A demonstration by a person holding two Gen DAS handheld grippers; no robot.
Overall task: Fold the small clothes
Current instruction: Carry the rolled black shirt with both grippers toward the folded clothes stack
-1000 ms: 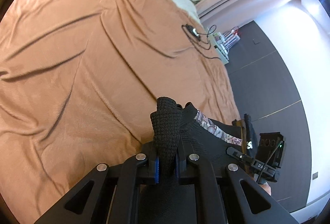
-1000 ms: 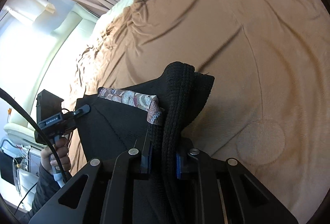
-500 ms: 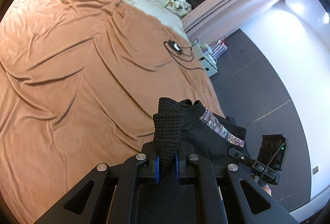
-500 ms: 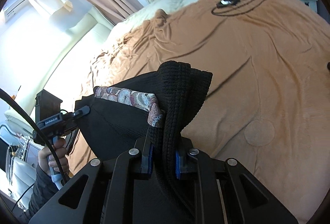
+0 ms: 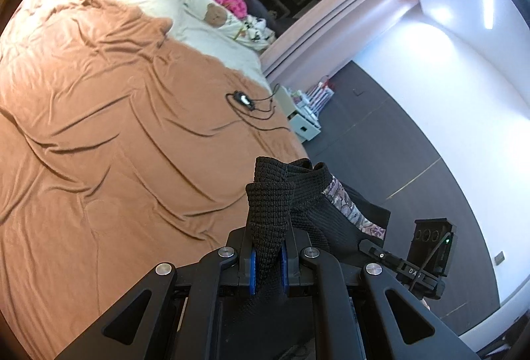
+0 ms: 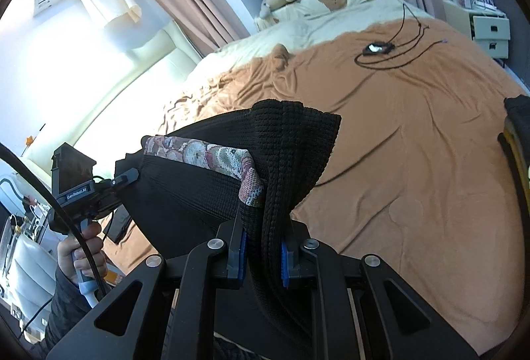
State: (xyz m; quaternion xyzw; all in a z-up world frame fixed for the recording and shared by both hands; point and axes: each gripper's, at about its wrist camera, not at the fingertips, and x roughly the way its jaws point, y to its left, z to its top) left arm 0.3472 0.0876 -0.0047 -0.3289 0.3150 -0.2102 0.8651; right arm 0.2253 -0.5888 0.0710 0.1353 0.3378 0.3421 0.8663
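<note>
A black knitted garment (image 5: 275, 194) with a floral patterned band (image 5: 347, 209) hangs in the air between both grippers, above the bed. My left gripper (image 5: 267, 255) is shut on one bunched corner of it. My right gripper (image 6: 261, 255) is shut on the other corner, where the black knit (image 6: 291, 148) and the patterned band (image 6: 202, 156) stretch leftward to the other gripper (image 6: 124, 177), held by a hand (image 6: 81, 255). The garment's lower part is hidden behind the gripper bodies.
A brown blanket (image 5: 109, 134) covers the bed (image 6: 414, 144). A small black device with a coiled cable (image 5: 245, 101) lies on it (image 6: 376, 48). Plush toys and pillows (image 6: 331, 0) sit at the head. White drawers (image 6: 487, 25) stand beside the bed. Dark fabric (image 6: 518, 114) shows at the right edge.
Both grippers have risen with the garment and tilted upward, so the bed looks farther and more of the room shows. The garment has lifted off the blanket and stretches between them.
</note>
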